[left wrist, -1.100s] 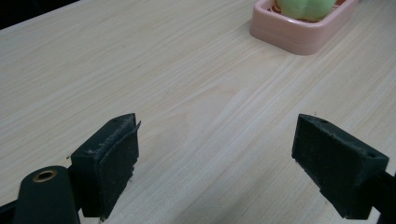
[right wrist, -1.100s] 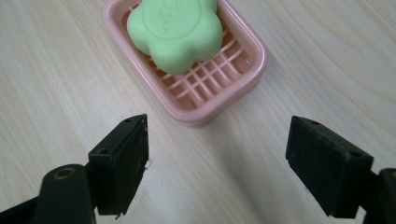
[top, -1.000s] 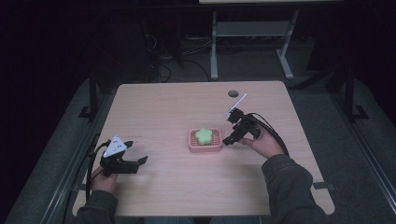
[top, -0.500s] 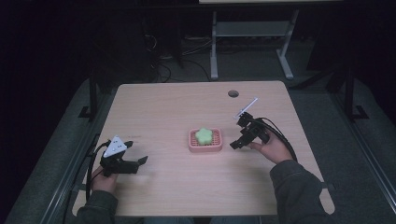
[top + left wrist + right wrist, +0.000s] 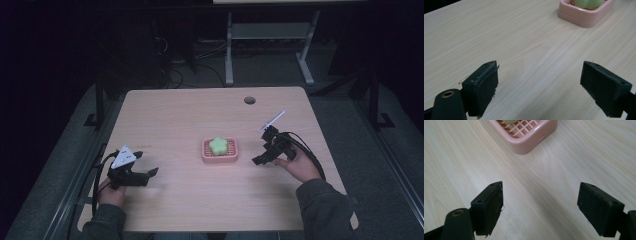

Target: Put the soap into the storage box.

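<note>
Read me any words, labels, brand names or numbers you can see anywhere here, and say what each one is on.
There is no readable text.
The pink tray, the green flower-shaped piece in it and the wooden table carry no print.
The grey plate on the left gripper has a few dark dots, too small to read as signs.

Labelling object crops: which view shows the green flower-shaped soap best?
The high view: the green flower-shaped soap shows whole, lying in the pink grid tray. The left gripper view catches its lower part at the top edge; the right gripper view shows a sliver.
</note>
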The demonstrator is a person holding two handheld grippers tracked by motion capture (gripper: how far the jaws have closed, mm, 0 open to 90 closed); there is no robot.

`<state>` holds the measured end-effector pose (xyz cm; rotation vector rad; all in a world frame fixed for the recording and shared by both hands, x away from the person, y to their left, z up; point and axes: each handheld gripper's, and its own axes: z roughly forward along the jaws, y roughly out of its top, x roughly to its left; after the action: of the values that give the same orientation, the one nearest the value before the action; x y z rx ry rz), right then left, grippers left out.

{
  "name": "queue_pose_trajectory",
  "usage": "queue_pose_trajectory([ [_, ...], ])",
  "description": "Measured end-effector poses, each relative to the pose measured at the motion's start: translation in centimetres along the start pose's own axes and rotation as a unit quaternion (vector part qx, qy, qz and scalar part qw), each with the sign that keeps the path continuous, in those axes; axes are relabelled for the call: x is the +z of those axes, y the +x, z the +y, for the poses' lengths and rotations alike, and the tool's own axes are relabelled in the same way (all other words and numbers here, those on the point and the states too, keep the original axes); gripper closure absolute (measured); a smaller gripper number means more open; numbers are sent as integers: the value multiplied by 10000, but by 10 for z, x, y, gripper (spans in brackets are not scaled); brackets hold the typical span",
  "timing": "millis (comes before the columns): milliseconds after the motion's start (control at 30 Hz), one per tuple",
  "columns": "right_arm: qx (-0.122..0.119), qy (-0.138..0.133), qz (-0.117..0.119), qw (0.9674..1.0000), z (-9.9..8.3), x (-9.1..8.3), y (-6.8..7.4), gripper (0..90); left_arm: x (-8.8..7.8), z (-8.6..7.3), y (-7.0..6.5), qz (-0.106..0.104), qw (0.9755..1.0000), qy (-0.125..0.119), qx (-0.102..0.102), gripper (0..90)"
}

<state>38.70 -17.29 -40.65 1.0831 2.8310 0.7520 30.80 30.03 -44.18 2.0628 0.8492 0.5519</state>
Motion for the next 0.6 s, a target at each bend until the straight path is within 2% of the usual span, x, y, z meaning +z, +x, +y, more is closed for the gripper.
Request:
queue_pose_trajectory([
  [167,-32,-18,-42,10000,-5,-4,2,212,0,0,0,5,10000,-4,-12,144],
  [433,46,17,-61,10000,-22,-3,0,218,0,0,0,5,10000,-2,0,144],
  [600,86,-77,-51,9999,-30,-5,1,219,0,0,0,4,10000,38,30,144],
])
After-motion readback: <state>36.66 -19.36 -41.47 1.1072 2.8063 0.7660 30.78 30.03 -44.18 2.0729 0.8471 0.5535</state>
